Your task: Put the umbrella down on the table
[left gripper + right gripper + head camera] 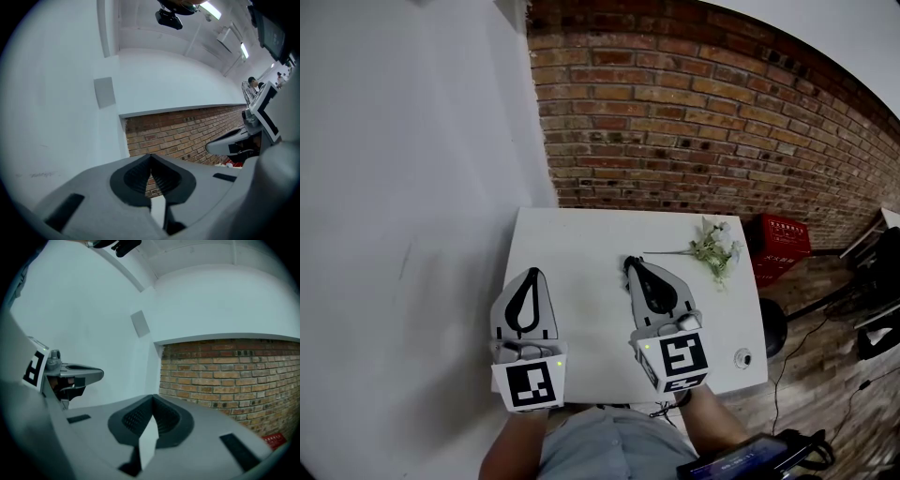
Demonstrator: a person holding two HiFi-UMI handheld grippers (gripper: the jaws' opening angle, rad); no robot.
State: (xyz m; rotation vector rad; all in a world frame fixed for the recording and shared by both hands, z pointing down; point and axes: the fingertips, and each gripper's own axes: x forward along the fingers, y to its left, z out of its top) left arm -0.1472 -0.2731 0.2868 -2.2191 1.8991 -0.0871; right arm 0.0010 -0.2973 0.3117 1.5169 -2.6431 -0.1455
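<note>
Umbrella: not in any view, so no telling its place or looks. Prob. light, soft canopy, stiff shaft; I'd take it by handle or shaft. Left gripper (532,275) & right gripper (631,264) hovered over the white table (581,234), jaws together, nothing btwn. Flower sprig (715,249) lay towards the table's far right corner.
</note>
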